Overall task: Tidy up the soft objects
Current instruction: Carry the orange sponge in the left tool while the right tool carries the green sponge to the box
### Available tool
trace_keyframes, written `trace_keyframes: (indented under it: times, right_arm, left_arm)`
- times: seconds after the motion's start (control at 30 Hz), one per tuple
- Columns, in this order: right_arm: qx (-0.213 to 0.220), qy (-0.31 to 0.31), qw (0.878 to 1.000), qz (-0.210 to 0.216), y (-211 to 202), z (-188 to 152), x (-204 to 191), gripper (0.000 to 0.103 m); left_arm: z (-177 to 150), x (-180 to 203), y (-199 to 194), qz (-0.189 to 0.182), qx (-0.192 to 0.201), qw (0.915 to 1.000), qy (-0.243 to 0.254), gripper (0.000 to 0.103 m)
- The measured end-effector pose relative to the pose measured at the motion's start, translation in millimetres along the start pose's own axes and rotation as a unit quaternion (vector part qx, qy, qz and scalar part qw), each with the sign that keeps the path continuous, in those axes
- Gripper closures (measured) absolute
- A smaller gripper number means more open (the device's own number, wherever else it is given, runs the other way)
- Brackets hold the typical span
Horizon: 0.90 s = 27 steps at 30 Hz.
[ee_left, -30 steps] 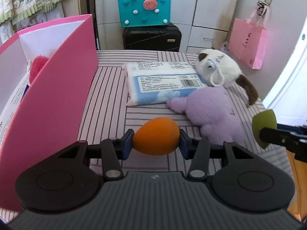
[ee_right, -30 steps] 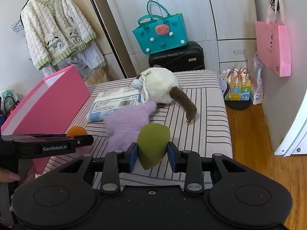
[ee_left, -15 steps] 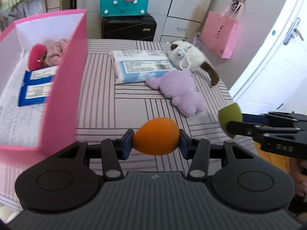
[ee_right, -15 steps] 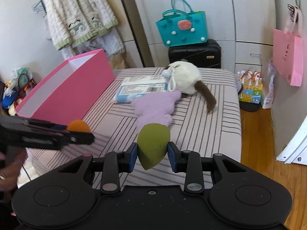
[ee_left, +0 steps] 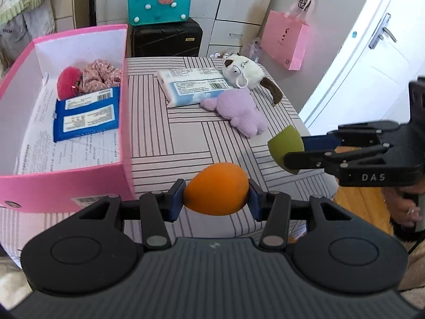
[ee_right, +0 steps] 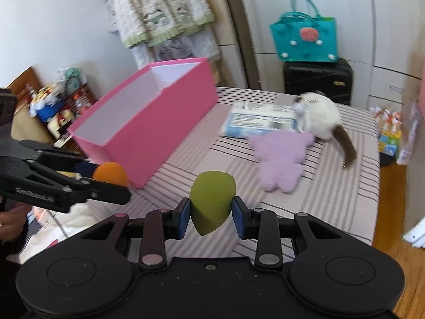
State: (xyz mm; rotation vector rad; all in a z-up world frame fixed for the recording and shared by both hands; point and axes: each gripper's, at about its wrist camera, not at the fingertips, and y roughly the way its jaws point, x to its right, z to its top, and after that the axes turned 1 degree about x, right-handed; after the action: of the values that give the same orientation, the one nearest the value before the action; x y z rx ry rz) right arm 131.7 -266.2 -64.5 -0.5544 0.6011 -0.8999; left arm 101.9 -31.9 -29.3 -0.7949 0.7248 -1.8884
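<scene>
My left gripper [ee_left: 216,199] is shut on an orange sponge [ee_left: 216,192], held in the air near the front corner of the striped table. My right gripper [ee_right: 211,214] is shut on an olive green sponge [ee_right: 212,199], which also shows in the left wrist view as the green sponge [ee_left: 285,147] at the right. The open pink box [ee_left: 124,133] stands on the table's left; inside lie a red pompom [ee_left: 67,82], a floral scrunchie [ee_left: 99,75] and blue packets [ee_left: 85,115]. A tissue pack [ee_left: 192,85], a lilac plush [ee_left: 240,111] and a white plush [ee_left: 243,71] lie further back.
Behind the table stand a black suitcase [ee_left: 166,38] with a teal bag [ee_left: 159,2] on top. A pink paper bag [ee_left: 285,42] hangs by a white door [ee_left: 372,53]. A person's hand [ee_left: 410,207] holds the right gripper's grip.
Both grippers have risen and drawn back from the table with their sponges. The left view now looks down into the pink box. The right view has swung left toward the box.
</scene>
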Motion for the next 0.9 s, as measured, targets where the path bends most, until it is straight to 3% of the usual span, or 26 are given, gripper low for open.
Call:
trace_keyframes:
  times: [0.2,0.53,0.77,0.9]
  right_arm:
    - [-0.013,-0.042,0.999,0.015,-7.0,13.3,-26.1,0.064]
    - [-0.032,-0.075,0.995,0.051,1.6,39.0,-44.4,0.064]
    - [-0.017,-0.109,0.991,0.071,18.4,68.7,-64.7,0.064]
    - [-0.003,-0.122,0.990,0.076,31.3,90.0,-75.0,0.064]
  left_arm:
    - [7.7,-22.0,-28.9,-0.047,-0.036,0.9982,0.006,0.056]
    - [31.2,-67.4,-69.8,0.008,-0.004,0.9999,0.005,0.055]
    - [53.8,-105.6,-66.0,0.018,0.018,0.9996,-0.012,0.055]
    - [66.9,-125.7,-54.5,0.038,0.010,0.9991,-0.015,0.055]
